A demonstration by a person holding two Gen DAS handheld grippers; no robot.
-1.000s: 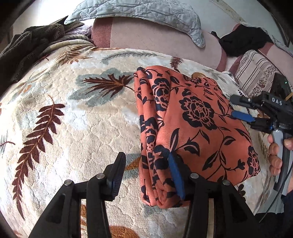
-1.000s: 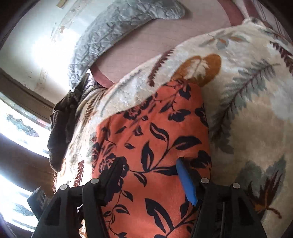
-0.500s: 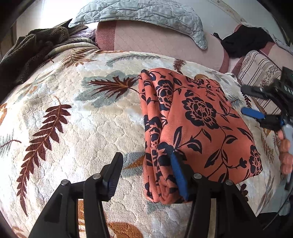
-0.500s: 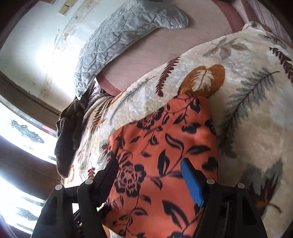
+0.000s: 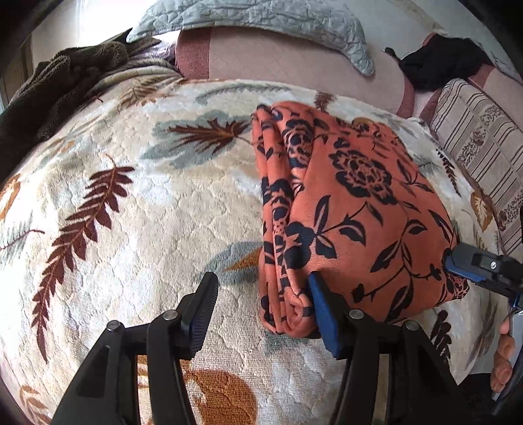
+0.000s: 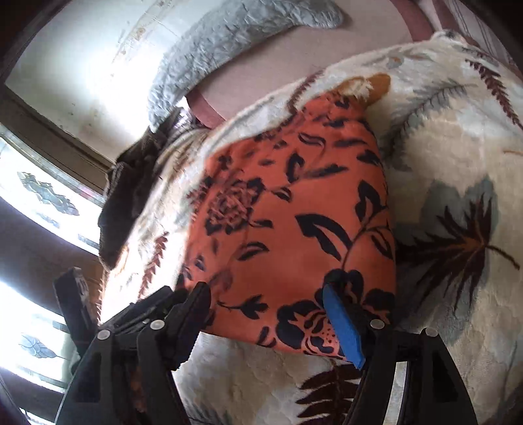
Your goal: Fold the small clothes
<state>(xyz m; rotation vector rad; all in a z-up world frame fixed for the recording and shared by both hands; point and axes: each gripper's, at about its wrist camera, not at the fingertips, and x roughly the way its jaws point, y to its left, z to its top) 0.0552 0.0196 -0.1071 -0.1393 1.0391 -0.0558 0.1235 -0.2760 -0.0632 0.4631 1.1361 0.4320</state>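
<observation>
The left gripper (image 5: 261, 310) is reaching in from six o'clock of its own view with its fingers standing wide apart, gripping nothing. Its blue-padded finger (image 5: 322, 314) is touching the near end of the folded orange garment (image 5: 353, 209), right at the stacked fold edges, while the black finger (image 5: 202, 310) is hanging over bare blanket at seven o'clock. From this claw the garment is stretching away toward one o'clock, a thick, several-layer bundle with dark floral print, lying flat on the leaf-patterned blanket (image 5: 137, 235).

The right gripper (image 6: 266, 314) is also spread open and holding nothing. In its own view the garment (image 6: 294, 212) is filling the gap between the fingers and running off toward twelve o'clock, its near edge sitting just at the fingertips; the blue pad (image 6: 343, 323) is lying against the cloth's corner at five o'clock. In the left wrist view this gripper (image 5: 470, 268) is showing at three o'clock, at the garment's right corner.

A grey quilted pillow (image 5: 261, 19) is lying at twelve o'clock, a dark towel (image 5: 59, 85) at ten o'clock.
</observation>
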